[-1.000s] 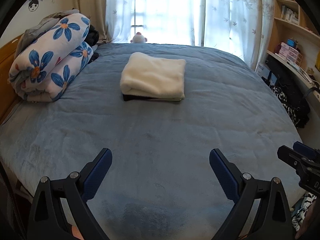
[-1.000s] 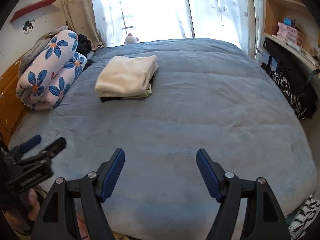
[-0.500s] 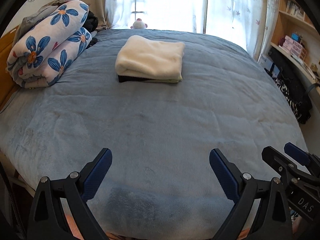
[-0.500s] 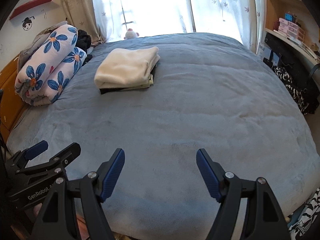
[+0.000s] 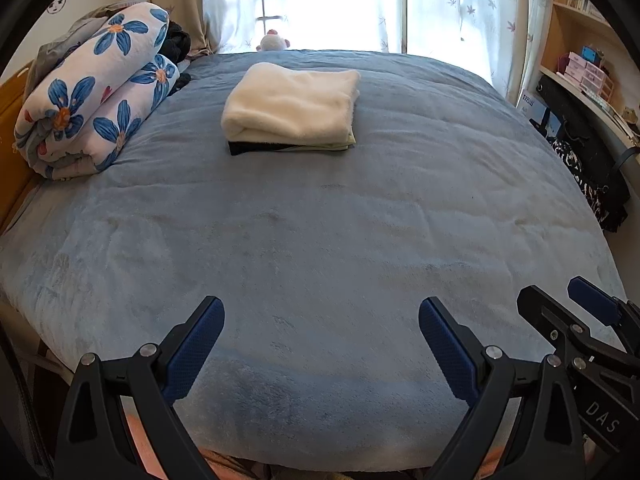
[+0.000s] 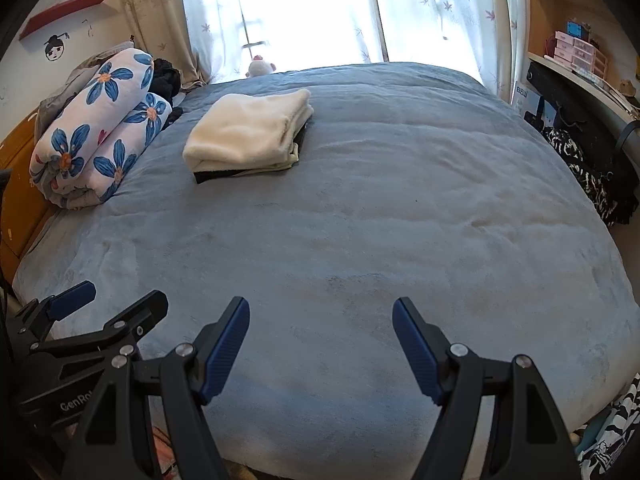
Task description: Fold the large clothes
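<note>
A stack of folded clothes (image 5: 294,106) (image 6: 248,134), cream fleece on top and a dark piece at the bottom, lies on the far half of the blue bed cover (image 5: 320,220) (image 6: 380,220). My left gripper (image 5: 320,314) hangs open over the bed's near edge, nothing between its blue pads. The right gripper (image 6: 321,314) is open too, empty, beside it over the same edge. Each gripper shows in the other's view: the right gripper (image 5: 560,312) at the lower right, the left gripper (image 6: 116,304) at the lower left.
A rolled quilt with blue flowers (image 5: 92,108) (image 6: 96,128) lies at the bed's far left by a wooden headboard (image 6: 20,184). A small plush toy (image 5: 274,42) sits at the curtained window. Shelves, boxes and dark bags (image 5: 580,152) line the right side.
Both grippers have sunk toward the bed's near edge and drawn closer side by side, so each shows larger in the other's view. Their jaws stay equally wide.
</note>
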The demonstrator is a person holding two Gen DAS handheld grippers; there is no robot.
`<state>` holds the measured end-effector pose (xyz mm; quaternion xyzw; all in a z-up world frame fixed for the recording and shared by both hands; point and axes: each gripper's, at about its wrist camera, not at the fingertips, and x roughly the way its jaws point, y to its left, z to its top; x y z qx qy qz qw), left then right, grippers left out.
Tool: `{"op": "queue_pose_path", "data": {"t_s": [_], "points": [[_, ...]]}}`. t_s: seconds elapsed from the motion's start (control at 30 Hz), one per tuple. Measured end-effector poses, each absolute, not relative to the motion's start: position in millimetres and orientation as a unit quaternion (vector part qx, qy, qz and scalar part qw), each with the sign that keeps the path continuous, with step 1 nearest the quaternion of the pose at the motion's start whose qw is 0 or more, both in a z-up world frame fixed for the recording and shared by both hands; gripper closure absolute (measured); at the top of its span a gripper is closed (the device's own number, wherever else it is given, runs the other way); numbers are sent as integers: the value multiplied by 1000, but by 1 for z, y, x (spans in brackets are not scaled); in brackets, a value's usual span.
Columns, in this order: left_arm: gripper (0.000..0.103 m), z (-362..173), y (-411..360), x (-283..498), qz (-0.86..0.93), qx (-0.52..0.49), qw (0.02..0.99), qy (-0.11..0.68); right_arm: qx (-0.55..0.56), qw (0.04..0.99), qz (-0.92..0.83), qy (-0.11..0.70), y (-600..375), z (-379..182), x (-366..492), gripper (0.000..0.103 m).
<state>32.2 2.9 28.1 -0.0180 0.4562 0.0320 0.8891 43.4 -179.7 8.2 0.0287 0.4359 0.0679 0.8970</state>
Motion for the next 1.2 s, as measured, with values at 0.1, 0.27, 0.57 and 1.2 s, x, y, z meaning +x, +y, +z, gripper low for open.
{"op": "queue_pose_path", "data": {"t_s": [0.1,0.27,0.57,1.2], "points": [[6,29,-2,31,32,-11,890,455,28,897,63,436,-184,6,43,29],[6,28,-5,30,31,-10,889,457,27,896,58,439,-189,2,42,29],[6,26,-7,32,27,-8,889,458,28,896,52,439,-194,-2,41,29],[6,24,-5,27,30,-10,885,464,29,894,51,444,-193,-5,41,29]]}}
